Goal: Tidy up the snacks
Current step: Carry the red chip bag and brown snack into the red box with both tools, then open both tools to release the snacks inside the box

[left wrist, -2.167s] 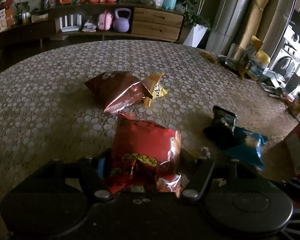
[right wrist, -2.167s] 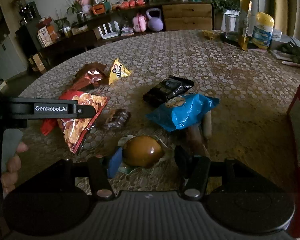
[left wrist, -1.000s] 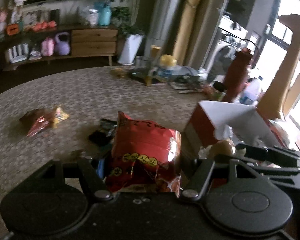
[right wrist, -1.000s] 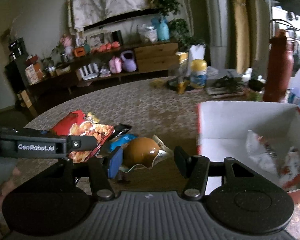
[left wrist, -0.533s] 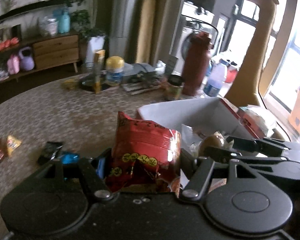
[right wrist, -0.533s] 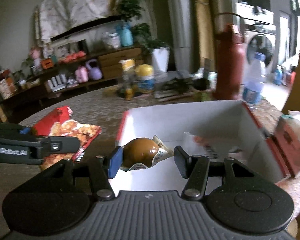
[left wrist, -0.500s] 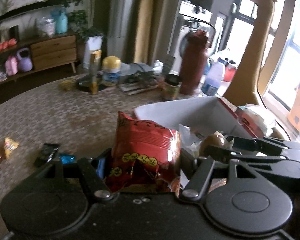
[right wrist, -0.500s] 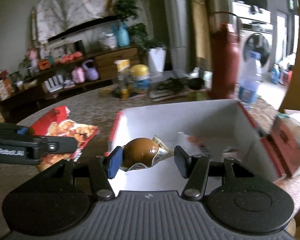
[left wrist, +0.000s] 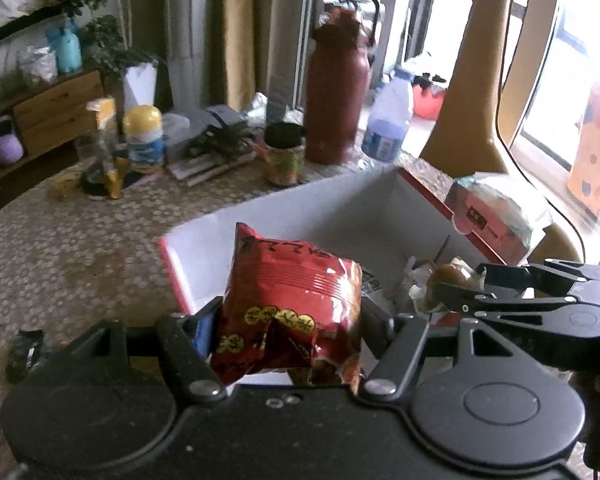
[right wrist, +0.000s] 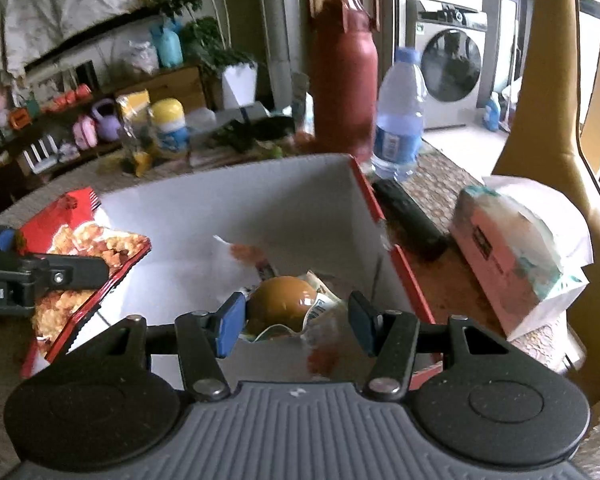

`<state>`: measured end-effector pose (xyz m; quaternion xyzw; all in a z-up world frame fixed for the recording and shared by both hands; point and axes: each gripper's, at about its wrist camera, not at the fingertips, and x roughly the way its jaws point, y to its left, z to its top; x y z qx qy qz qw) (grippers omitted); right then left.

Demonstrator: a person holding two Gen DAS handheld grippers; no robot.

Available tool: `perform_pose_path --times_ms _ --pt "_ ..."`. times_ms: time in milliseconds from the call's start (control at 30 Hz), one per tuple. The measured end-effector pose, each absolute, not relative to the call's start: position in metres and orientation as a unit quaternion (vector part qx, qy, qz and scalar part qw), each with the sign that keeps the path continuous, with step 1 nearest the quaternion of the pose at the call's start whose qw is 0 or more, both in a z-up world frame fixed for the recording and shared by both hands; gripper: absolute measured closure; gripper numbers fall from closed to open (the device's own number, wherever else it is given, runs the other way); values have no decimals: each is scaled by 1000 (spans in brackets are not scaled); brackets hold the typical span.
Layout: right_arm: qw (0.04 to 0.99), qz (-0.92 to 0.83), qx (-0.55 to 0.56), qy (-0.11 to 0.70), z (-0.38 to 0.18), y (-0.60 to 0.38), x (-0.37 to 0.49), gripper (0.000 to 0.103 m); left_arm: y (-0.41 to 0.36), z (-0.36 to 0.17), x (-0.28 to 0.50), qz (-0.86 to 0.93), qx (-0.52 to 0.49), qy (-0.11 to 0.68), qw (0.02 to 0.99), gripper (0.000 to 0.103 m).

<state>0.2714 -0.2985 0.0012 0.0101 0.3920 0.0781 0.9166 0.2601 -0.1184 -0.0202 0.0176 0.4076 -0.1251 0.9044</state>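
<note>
Spreading under everything is the table [left wrist: 60, 240], covered in a pebble-patterned cloth, with a red flask [left wrist: 336, 92], a water bottle [right wrist: 400, 120] and other clutter at its far side. Near the right edge sits the box [left wrist: 340, 208], white inside and red outside, open at the top; a few wrappers already lie on its floor. Just right of the box stands a tissue pack [right wrist: 520, 252].

The left gripper [left wrist: 290, 328] hangs over the box's near-left corner, clamped on a red bag [left wrist: 292, 304] by its lower part, so the bag stands up above the jaws. The bag looks puffy and light, its foil slick and crackly; the contents are probably brittle, so a hold on the crimped seam or a lower corner would suit better than a squeeze across the belly.

The right gripper [right wrist: 296, 320] is over the near-right part of the box with a brown bun [right wrist: 280, 302] in clear wrap between its jaws. In the right wrist view the left pad touches the wrap while the right pad stands apart from it, so I cannot tell whether the grip is firm or already letting go. The bun seems soft and easily dented, its wrap slippery; the loose frilled edge of the wrap is the kinder place to hold.

Both snacks appear placed for dropping into the box.
</note>
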Motion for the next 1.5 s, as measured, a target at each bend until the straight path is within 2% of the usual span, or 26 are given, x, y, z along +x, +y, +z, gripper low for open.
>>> perform_pose_path --times_ms 533,767,900,967,1067,1167,1433,1500 --pt "909 92 -7 407 -9 -294 286 47 -154 -79 298 -128 62 487 862 35" --pt "907 90 -12 411 -10 -293 283 47 -157 -91 299 -126 70 508 850 32" --pt "907 90 -9 411 -10 -295 280 47 -158 -91 298 -129 74 508 849 29" --pt "907 89 -8 412 -10 -296 279 47 -159 -90 296 -127 76 505 850 20" --pt "907 86 -7 411 -9 -297 276 46 -158 -85 292 -125 74 495 856 15" --pt "909 85 -4 407 -6 -298 272 42 -154 -80 288 -125 69 488 861 14" --pt "914 86 0 395 9 -296 259 41 -138 -58 271 -125 41 458 879 13" --pt "916 88 4 390 14 -294 253 32 -133 -51 265 -125 35 450 884 12"
